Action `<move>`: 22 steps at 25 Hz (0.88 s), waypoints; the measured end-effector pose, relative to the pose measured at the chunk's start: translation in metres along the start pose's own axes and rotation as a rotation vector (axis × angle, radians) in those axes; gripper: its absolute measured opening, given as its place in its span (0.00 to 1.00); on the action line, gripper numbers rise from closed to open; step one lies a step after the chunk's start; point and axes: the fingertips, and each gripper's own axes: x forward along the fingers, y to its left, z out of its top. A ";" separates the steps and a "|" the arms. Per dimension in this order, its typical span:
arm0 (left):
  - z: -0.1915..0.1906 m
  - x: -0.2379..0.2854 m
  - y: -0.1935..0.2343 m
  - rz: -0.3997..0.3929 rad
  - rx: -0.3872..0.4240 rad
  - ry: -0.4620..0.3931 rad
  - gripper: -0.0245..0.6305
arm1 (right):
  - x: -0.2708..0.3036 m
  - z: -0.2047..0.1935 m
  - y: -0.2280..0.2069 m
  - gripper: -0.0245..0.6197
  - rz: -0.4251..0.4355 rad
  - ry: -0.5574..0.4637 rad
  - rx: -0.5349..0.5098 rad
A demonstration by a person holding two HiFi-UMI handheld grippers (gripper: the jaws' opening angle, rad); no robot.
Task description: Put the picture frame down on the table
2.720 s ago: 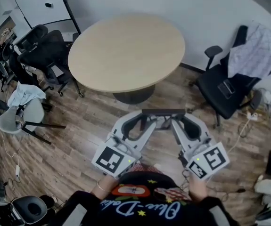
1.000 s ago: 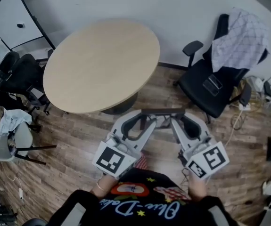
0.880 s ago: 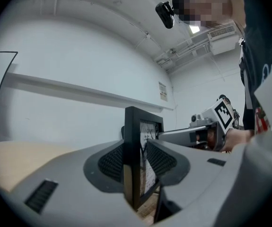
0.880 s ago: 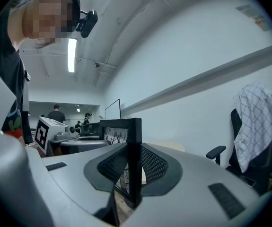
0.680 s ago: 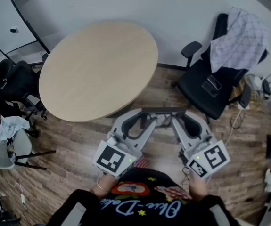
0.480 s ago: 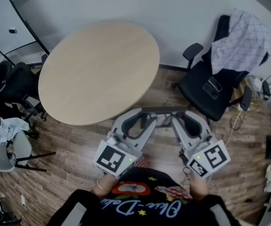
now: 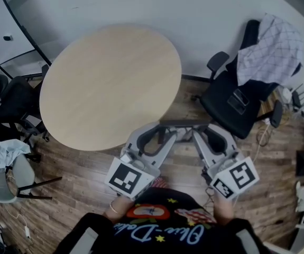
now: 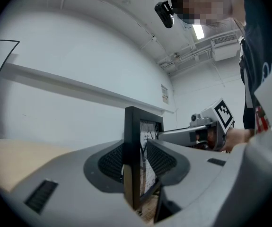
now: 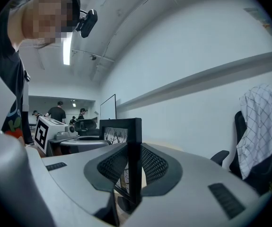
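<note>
In front of the person's chest, the left gripper (image 7: 159, 136) and right gripper (image 7: 198, 136) carry the frame (image 7: 183, 125) between them, one at each end. Each pair of jaws is closed on a black side edge, with the ribbed pads pressing both faces. The frame stands upright over the wood floor (image 7: 77, 179). It has a plain black border and holds a bare-tree print. Just beyond it is the round table (image 7: 109, 83). A black chair (image 7: 236, 105) draped with a checked cloth (image 7: 270, 49) stands farther right.

The picture frame (image 7: 183, 124) is hanging over the floor (image 7: 83, 165) between the left gripper (image 7: 163, 133) and right gripper (image 7: 200, 133), one at each end, just short of the desk (image 7: 109, 78), a chair (image 7: 229, 108) standing to the right.
</note>
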 end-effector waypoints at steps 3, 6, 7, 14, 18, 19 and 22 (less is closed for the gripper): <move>0.000 -0.002 0.014 -0.001 -0.001 -0.003 0.22 | 0.013 0.000 0.002 0.14 -0.006 0.001 0.002; -0.001 -0.002 0.025 -0.002 0.000 -0.004 0.22 | 0.025 0.000 0.003 0.14 -0.010 0.002 0.001; -0.001 -0.003 0.030 -0.002 -0.002 -0.004 0.22 | 0.030 0.001 0.004 0.14 -0.010 0.002 0.001; -0.005 -0.008 0.057 0.000 -0.020 -0.004 0.22 | 0.056 -0.002 0.010 0.14 -0.013 0.022 0.000; -0.010 -0.005 0.063 -0.017 -0.024 -0.004 0.22 | 0.062 -0.004 0.008 0.14 -0.032 0.026 0.002; -0.011 -0.004 0.063 -0.023 -0.025 -0.003 0.22 | 0.062 -0.005 0.007 0.14 -0.039 0.028 0.002; -0.012 0.001 0.061 -0.033 -0.036 -0.005 0.22 | 0.059 -0.007 0.002 0.14 -0.050 0.039 0.008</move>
